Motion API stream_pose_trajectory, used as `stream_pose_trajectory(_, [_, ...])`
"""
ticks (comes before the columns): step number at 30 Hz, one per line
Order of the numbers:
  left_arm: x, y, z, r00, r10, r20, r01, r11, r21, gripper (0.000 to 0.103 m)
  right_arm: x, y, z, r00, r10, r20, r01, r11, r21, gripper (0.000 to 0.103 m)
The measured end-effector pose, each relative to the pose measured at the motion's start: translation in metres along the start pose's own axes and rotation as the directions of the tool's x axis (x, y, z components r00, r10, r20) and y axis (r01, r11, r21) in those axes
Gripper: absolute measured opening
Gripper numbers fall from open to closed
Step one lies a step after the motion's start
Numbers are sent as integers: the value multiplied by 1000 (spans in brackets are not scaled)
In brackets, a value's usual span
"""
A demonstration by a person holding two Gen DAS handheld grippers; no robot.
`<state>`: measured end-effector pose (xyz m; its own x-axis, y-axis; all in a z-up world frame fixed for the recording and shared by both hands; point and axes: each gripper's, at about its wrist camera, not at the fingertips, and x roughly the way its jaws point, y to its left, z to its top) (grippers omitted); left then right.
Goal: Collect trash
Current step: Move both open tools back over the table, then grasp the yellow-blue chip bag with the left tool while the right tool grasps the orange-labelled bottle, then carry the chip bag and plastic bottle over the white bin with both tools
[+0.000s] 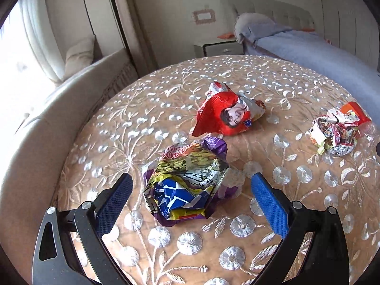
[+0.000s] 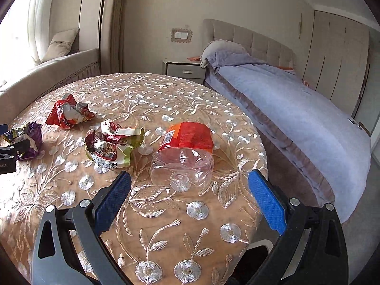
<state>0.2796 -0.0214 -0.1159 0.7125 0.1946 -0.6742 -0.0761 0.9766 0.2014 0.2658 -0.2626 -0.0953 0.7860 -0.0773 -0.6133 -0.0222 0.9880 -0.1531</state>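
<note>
The left tool (image 1: 191, 190), spread wide and empty, straddles a crumpled purple wrapper (image 1: 187, 182); the right tool (image 2: 190, 187), also released, faces a clear bottle (image 2: 184, 156) lying base-first towards it.

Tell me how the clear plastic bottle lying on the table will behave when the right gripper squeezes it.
The bottle looks empty, so it is probably light. Lying on its side on the tablecloth, it may roll if nudged. Its thin clear wall will likely buckle and could slip between the open right gripper fingers.
</note>
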Motion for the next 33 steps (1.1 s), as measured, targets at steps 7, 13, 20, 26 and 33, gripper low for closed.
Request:
stream_pose_trajectory(7, [25, 1, 6, 998, -29, -53, 28, 1000, -6, 98, 34, -9, 13, 992, 40, -124, -32, 998, 58, 98])
stream_pose_trajectory(13, [41, 18, 9, 990, -112, -81, 106, 991, -82, 94, 46, 0, 15, 991, 36, -131, -34, 999, 18, 75])
stream_pose_trajectory(20, [28, 16, 1, 993, -105, -58, 100, 992, -77, 80, 33, -3, 7, 994, 51, -96, -48, 998, 35, 74])
stream_pose_trajectory(26, [-6, 11, -6, 994, -109, -4, 108, 991, -76, 80, 7, -10, -1, 998, 49, -48, -46, 998, 48, 74])
stream_pose_trajectory(33, [-45, -1, -10, 992, -119, 53, 120, 992, -29, 80, -30, -20, -11, 999, 42, 3, -42, 997, 59, 74])
